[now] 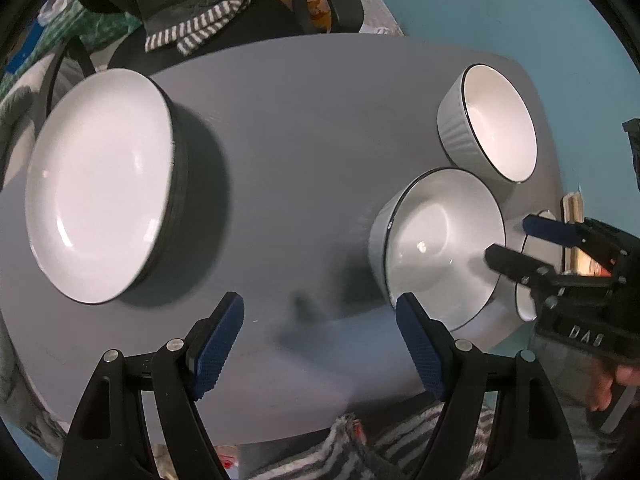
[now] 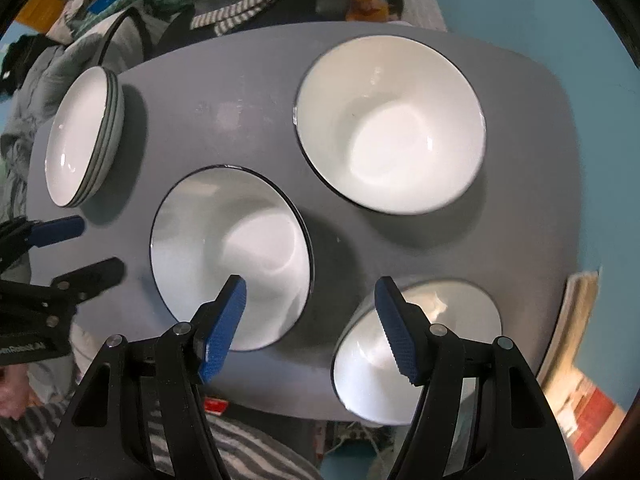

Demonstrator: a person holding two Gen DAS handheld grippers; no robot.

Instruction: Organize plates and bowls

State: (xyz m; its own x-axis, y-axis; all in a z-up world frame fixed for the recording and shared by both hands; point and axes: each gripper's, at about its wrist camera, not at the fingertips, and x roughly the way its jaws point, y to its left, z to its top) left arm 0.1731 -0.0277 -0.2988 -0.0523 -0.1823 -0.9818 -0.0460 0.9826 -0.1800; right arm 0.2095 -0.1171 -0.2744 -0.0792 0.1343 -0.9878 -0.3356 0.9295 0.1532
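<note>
Both grippers, left gripper (image 1: pixel 320 344) and right gripper (image 2: pixel 312 328), point down, wide, empty, over bowls (image 2: pixel 232 256)

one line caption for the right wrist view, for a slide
Open right gripper above a grey table with three separate white bowls and a stack of plates; left gripper at left.

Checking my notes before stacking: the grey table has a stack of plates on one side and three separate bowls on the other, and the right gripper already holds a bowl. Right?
Not quite. The right gripper holds nothing: in the right wrist view its jaws stand open above the table. The stack of plates and the three separate bowls are as you say.
</note>
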